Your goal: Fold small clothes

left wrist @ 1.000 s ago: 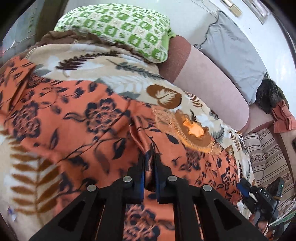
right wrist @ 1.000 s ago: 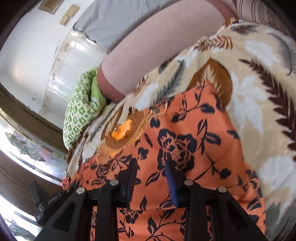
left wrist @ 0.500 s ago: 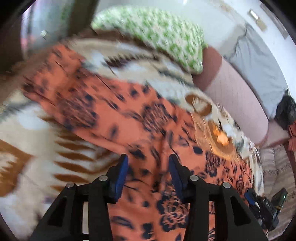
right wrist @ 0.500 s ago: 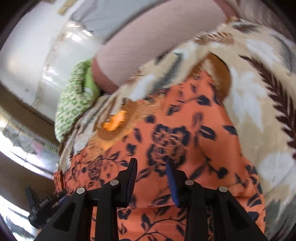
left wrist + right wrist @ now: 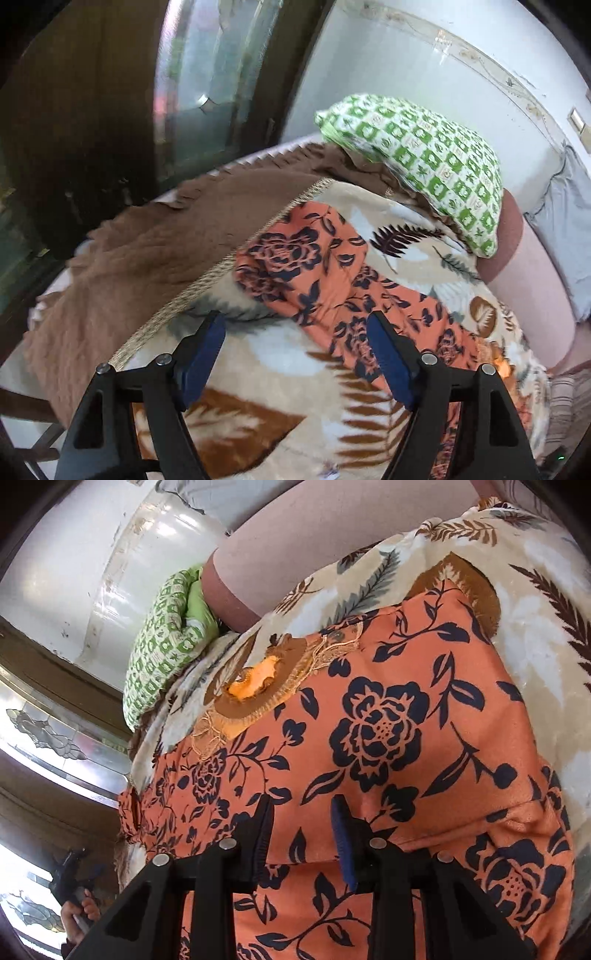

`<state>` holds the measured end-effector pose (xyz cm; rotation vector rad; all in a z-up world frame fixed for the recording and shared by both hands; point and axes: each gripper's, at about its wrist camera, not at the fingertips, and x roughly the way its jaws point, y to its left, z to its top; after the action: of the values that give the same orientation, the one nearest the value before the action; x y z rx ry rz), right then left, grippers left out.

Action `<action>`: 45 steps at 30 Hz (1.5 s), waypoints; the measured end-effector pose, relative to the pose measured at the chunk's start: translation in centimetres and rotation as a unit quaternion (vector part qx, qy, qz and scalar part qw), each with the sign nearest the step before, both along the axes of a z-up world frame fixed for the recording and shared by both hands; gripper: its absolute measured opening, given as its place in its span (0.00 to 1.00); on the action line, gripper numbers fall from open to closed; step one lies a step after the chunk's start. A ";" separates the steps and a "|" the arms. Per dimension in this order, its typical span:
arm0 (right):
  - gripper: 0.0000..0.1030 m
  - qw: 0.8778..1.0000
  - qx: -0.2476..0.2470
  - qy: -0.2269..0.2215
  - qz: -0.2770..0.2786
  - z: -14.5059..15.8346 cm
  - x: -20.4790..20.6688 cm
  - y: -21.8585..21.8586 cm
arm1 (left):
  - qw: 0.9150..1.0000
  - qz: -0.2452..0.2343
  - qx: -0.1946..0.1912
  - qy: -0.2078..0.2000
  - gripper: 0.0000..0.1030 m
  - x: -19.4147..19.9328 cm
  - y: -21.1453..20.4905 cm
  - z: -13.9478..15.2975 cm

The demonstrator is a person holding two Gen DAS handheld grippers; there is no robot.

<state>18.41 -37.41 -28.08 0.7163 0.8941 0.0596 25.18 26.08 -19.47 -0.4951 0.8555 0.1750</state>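
Observation:
An orange garment with dark blue flowers (image 5: 332, 280) lies spread on a beige leaf-pattern blanket (image 5: 258, 369). In the left wrist view one narrow end of it is seen, ahead of my left gripper (image 5: 293, 325). That gripper's jaws are opening wide, with nothing pressed between the blue pads (image 5: 201, 354). In the right wrist view the garment (image 5: 388, 738) fills the middle, showing a brown embroidered neckline (image 5: 258, 686) and a fold line across it. My right gripper (image 5: 303, 805) hovers low over the cloth, its jaws partly apart and no fabric pinched.
A green-checked pillow (image 5: 417, 166) and a pink bolster (image 5: 524, 273) lie beyond the garment, with a grey cushion (image 5: 569, 221) behind. A brown blanket (image 5: 147, 251) covers the near-left edge below a dark window frame (image 5: 74, 129). A hand (image 5: 83, 912) shows low left in the right wrist view.
My left gripper let go of the pinched garment fold, opened wide and swung away toward the garment's narrow end by the window. The right gripper has hardly moved.

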 end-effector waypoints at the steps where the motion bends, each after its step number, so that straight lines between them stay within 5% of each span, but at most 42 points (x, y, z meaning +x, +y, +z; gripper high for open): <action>1: 0.35 1.000 0.004 -0.001 0.003 -0.2 0.1 0.1 | 1.000 0.003 -0.023 0.006 0.77 0.6 0.4 -0.3; 8: 0.35 1.000 -0.013 -0.013 0.015 0.5 0.6 0.6 | 0.979 0.012 -0.203 0.002 0.76 4.8 0.8 -4.1; 13: 0.35 1.000 -0.013 -0.009 0.008 0.2 0.6 0.0 | 0.965 0.031 -0.259 -0.022 0.60 5.8 1.5 -6.2; 31: 0.35 0.999 -0.042 0.003 0.022 -0.7 1.6 1.3 | 0.958 0.086 -0.274 -0.005 0.60 8.3 3.8 -9.8; 33: 0.35 0.999 -0.044 0.003 0.020 -0.7 1.6 1.3 | 0.959 0.091 -0.268 -0.008 0.39 8.7 3.6 -9.7; 34: 0.35 0.999 -0.045 0.003 0.018 -0.7 1.6 1.3 | 0.961 0.091 -0.261 -0.003 0.20 9.0 3.5 -9.6; 36: 0.35 0.999 -0.047 0.001 0.016 -0.7 1.6 1.3 | 0.964 0.086 -0.253 -0.005 0.12 9.1 3.0 -9.1; 39: 0.35 0.999 -0.052 -0.011 0.011 -0.3 1.5 1.2 | 0.967 0.051 -0.246 -0.041 0.09 8.7 1.3 -6.4; 45: 0.35 0.999 -0.032 -0.037 0.013 0.8 1.0 1.1 | 0.958 -0.092 -0.256 -0.095 0.09 6.6 -8.1 1.7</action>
<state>19.44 -36.30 -27.30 0.6392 0.8315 0.0790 31.76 17.95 -17.82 -0.8956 0.7505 -0.2716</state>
